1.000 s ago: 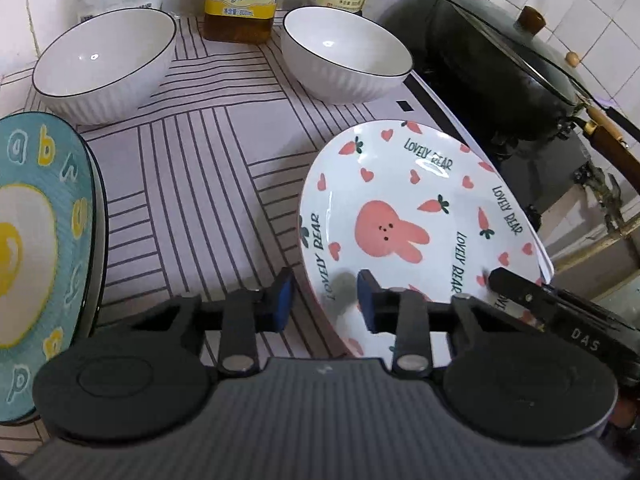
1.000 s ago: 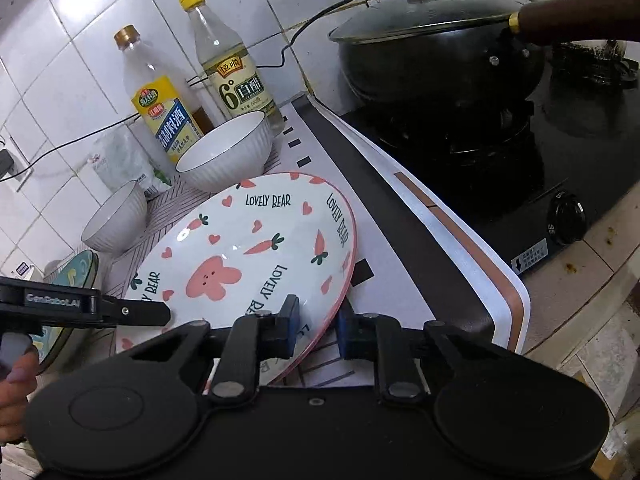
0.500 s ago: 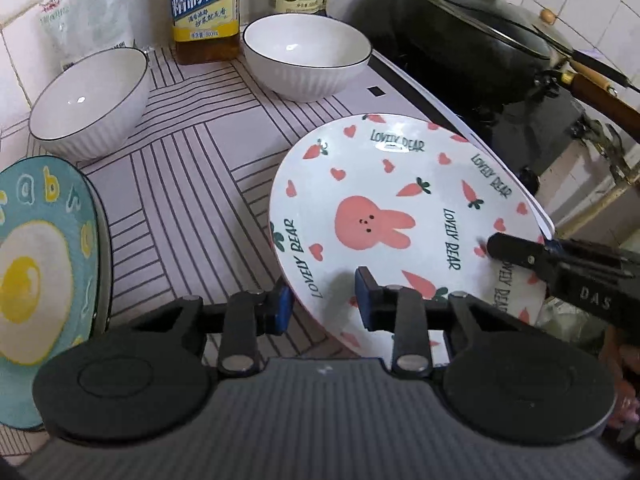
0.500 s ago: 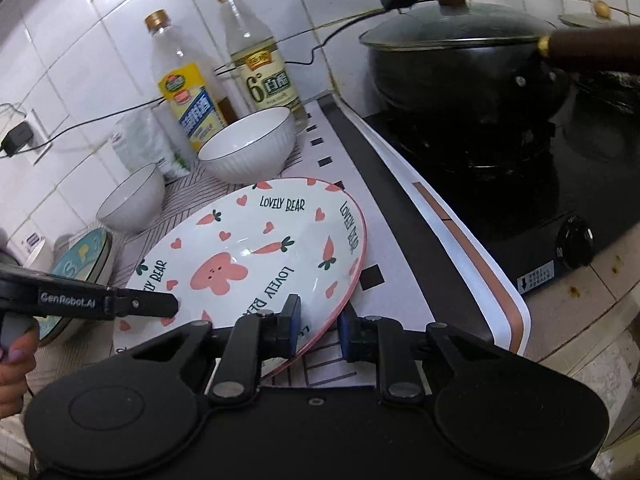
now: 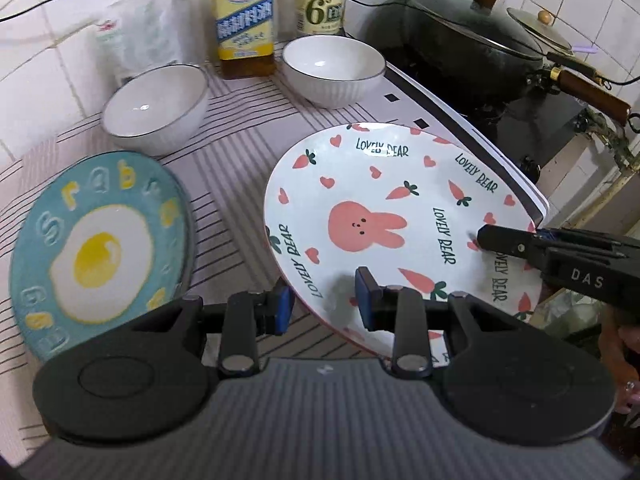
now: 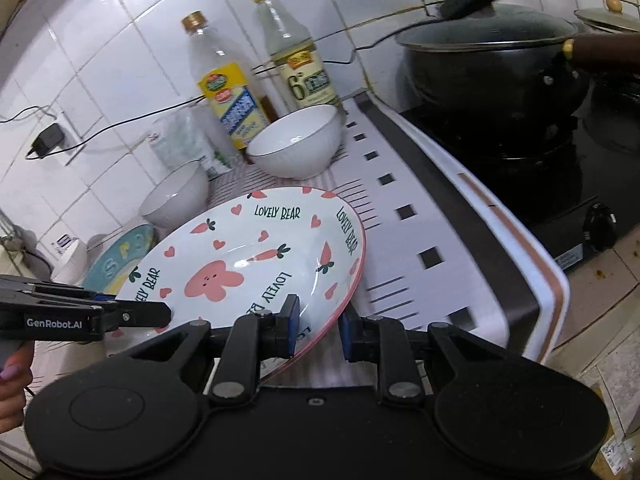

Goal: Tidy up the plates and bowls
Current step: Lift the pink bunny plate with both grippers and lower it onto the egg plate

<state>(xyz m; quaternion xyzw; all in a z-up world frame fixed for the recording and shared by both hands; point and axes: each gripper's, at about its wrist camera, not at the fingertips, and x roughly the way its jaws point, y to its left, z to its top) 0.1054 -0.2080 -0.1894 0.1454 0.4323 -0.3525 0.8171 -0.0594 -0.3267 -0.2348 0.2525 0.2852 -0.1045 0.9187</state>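
From the left wrist view, a striped mat covers the counter below a white tiled wall. The rabbit plate hangs tilted above the mat, and the left gripper has its jaws clamped on the plate's near rim, one blue pad above and one below. A teal egg plate lies to the left on the mat. Two white bowls stand further back, apart from each other, before two bottles. A black wok sits on the stove at right.

From the right wrist view, the right gripper straddles the plate's pink edge, jaws closed on it, while the left gripper holds the opposite side. A black cable runs along the tiles to a plug adapter. The stove's knob faces the counter edge.
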